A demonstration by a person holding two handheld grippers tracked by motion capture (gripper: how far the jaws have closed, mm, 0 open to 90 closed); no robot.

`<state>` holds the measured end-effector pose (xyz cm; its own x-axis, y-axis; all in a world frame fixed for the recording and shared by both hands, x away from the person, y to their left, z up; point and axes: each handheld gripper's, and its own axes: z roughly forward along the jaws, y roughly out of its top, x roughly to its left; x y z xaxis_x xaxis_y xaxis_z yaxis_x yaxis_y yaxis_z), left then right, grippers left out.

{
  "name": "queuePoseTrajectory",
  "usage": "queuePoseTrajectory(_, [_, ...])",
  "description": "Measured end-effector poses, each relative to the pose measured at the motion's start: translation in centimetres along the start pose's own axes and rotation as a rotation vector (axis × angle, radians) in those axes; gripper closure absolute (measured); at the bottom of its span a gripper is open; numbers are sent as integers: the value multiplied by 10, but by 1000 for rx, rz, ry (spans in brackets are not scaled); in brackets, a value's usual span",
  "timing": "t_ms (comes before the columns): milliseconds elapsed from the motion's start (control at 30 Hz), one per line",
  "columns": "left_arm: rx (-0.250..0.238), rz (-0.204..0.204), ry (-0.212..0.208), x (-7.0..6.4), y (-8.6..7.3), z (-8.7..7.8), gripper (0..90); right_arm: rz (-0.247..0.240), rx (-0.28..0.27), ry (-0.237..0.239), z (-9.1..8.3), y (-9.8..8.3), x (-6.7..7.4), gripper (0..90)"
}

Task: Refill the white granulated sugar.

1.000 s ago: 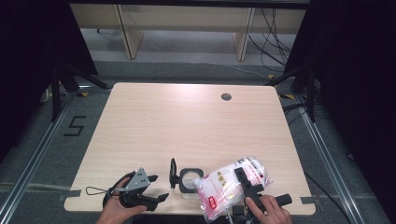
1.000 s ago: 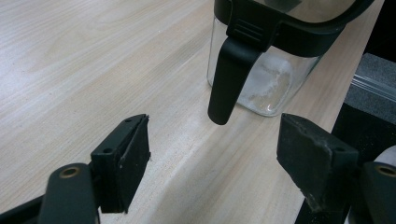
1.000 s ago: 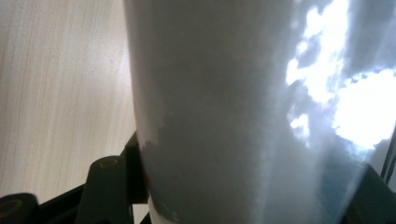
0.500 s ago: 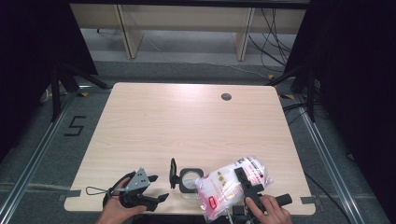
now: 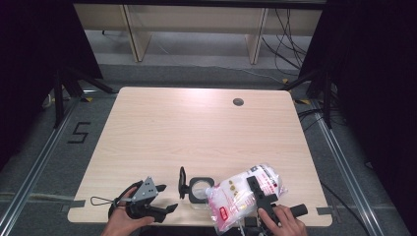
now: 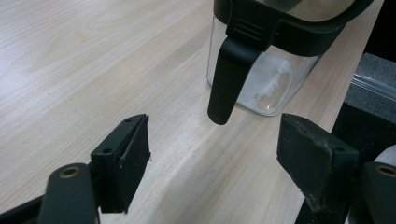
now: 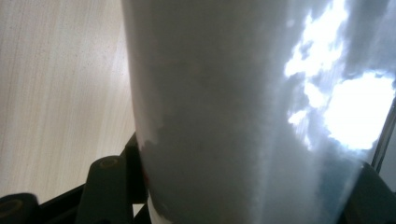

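Bag (image 5: pixel 244 195) of white granules, clear plastic with a red label, is sitting clamped between the jaws of the right hand-held gripper (image 5: pixel 256 195), tilted over the counter (image 5: pixel 196 128) edge with its mouth just beside the glass jar (image 5: pixel 199 190). Jar, black-rimmed with a black handle, is holding a thin white residue and standing just ahead of the left hand-held gripper (image 6: pixel 212 154), whose jaws are gaping wide and empty. Nothing is differing from the earlier frames.

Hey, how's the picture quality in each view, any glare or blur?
High view: bright glare on the far table, dark sides. Left gripper view: sharp on the jar. Right gripper view: the bag sits too close, soft, with blown-out highlights.
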<state>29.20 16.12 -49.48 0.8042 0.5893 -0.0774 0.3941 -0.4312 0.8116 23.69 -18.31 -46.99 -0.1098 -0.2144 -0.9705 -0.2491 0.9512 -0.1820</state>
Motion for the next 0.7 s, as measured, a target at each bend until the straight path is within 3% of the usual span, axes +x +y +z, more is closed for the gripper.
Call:
queuePoseTrajectory(233, [-1,3,3,1,0,0,249,-4,0,-4,0,-1,-1,418])
queuePoseTrajectory(300, [9,37,6,2,1,-1,249,10,5,0,0,-1,0,418])
queuePoseTrajectory(367, [-8,16,3,1,0,0,249,9,4,2,0,-1,0,418])
queuePoseTrajectory(700, [-15,12,0,1,0,1,248,-1,-12,-26,1,-2,0,418])
